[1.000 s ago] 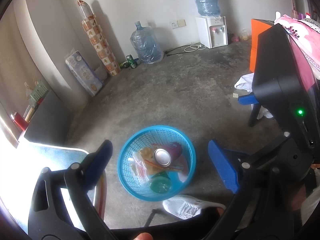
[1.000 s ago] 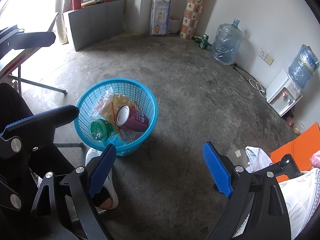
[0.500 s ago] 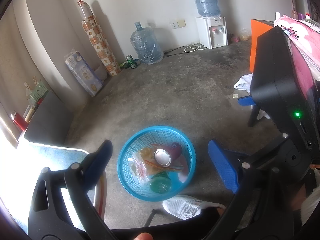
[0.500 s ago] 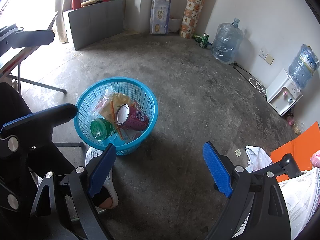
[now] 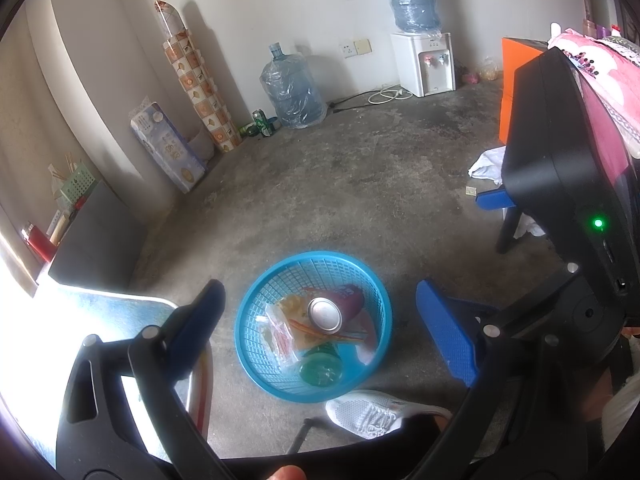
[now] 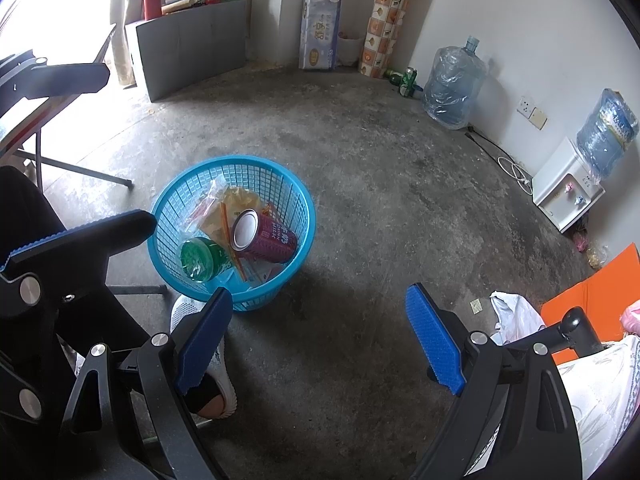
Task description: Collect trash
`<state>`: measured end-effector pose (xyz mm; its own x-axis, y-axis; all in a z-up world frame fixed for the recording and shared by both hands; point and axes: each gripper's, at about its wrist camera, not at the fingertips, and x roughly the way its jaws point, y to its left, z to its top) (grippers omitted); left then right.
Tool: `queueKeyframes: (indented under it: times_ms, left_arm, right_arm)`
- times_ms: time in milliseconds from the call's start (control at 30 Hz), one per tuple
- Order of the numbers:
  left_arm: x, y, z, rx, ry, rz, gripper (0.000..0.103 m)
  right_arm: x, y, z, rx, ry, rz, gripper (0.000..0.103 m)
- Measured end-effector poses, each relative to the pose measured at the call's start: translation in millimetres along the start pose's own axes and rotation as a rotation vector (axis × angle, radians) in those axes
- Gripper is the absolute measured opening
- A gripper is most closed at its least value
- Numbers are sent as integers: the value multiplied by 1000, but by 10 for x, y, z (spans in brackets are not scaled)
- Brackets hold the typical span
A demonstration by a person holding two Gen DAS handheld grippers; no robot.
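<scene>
Concrete floor (image 6: pixel 380 184): blue basket (image 6: pixel 298 222), water jug (image 6: pixel 452 84).

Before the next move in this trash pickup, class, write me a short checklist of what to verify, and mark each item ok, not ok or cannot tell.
1. Left gripper free to pick: ok, jaws wide apart, nothing between them.
2. Right gripper free to pick: ok, open and holding nothing.
3. Basket upright on the floor: ok.
4. Room left in the basket: ok; the can, green cup and wrappers lie well below the rim.
5. Trash remaining on the floor: not ok; a crumpled white bag and a small scrap lie near the right gripper.
6. Whether the green can by the wall is trash: cannot tell.
</scene>
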<state>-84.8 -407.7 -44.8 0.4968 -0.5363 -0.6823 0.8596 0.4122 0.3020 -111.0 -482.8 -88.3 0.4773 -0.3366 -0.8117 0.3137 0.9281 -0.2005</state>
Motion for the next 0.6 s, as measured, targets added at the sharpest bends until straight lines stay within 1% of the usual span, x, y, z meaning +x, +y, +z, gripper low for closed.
queueKeyframes:
  times_ms: [600]
  left_arm:
    - [23,-10,-9,14,0,7,92]
  right_arm:
    - [-22,5,2,0,1,-2,86]
